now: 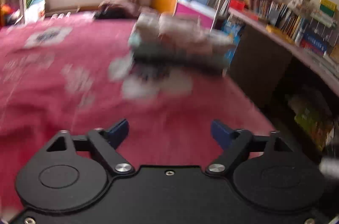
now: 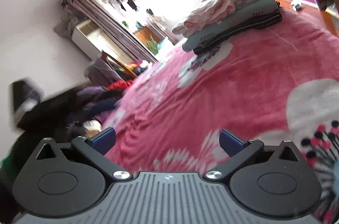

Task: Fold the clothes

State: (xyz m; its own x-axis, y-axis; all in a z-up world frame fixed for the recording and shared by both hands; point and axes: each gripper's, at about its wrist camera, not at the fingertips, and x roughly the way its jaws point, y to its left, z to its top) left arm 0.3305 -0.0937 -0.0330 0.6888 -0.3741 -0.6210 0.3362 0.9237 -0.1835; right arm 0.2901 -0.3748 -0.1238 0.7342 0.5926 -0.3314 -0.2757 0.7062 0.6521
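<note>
- Sunlight is pouring through the far window onto a bed under a pink blanket (image 1: 63, 79) with white flower prints.
- A stack of folded clothes (image 2: 231, 26) is sitting on the blanket, well ahead of both grippers; dark striped pieces are lying at the bottom, a pale green one above them, and pink and cream pieces on top.
- In the left wrist view the same stack (image 1: 180, 41) is showing blurred, near the bed's right edge, just beside a shelf of books (image 1: 296, 22).
- The left hand-held gripper (image 1: 169, 133) is hanging over bare blanket with its blue pads wide apart and nothing between them.
- The right hand-held gripper (image 2: 167, 141) is likewise standing spread and empty above the blanket.
- A heap of dark, purple and red clothes (image 2: 99, 98) is lying at the bed's left edge, near the right gripper's left finger.
- A blurred dark shape is crossing that view's left side; I cannot tell what it is.
</note>
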